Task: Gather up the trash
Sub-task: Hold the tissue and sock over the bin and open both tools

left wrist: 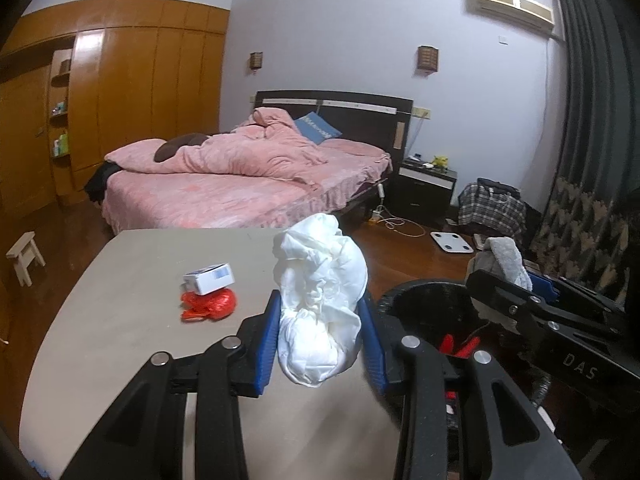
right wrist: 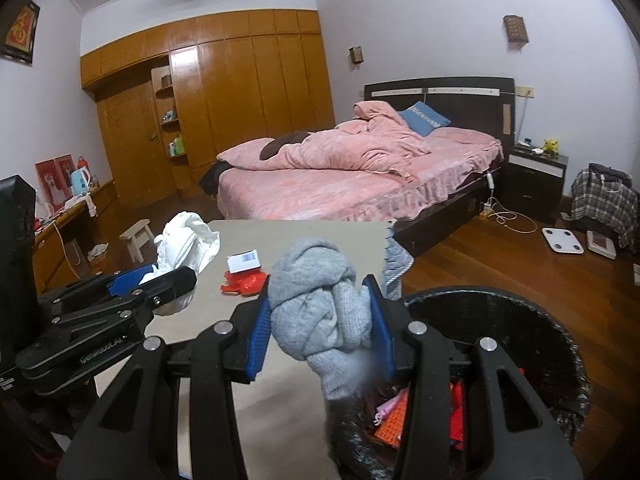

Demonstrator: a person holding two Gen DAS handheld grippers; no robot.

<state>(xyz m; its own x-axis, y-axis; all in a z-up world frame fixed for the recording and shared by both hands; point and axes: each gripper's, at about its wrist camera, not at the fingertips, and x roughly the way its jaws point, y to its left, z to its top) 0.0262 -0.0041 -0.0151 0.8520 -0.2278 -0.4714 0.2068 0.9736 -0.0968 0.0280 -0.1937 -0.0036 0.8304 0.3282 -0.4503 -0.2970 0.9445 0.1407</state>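
Observation:
My left gripper (left wrist: 320,332) is shut on a crumpled white wad (left wrist: 320,300) of paper or plastic, held above the grey table (left wrist: 120,300). My right gripper (right wrist: 318,320) is shut on a bunched grey cloth (right wrist: 320,312), close to the rim of the black trash bin (right wrist: 540,320). The bin (left wrist: 424,300) holds red and orange scraps. On the table lie a small white box (left wrist: 209,278) and a crumpled red wrapper (left wrist: 208,304). The right wrist view shows the same box (right wrist: 244,261), the wrapper (right wrist: 244,283) and the white wad (right wrist: 184,244) in the left gripper.
A bed with pink bedding (left wrist: 240,176) stands beyond the table, a black nightstand (left wrist: 424,188) beside it. A white scale (left wrist: 450,242) and a plaid bag (left wrist: 492,204) lie on the wooden floor. A small white stool (left wrist: 24,256) stands at the left.

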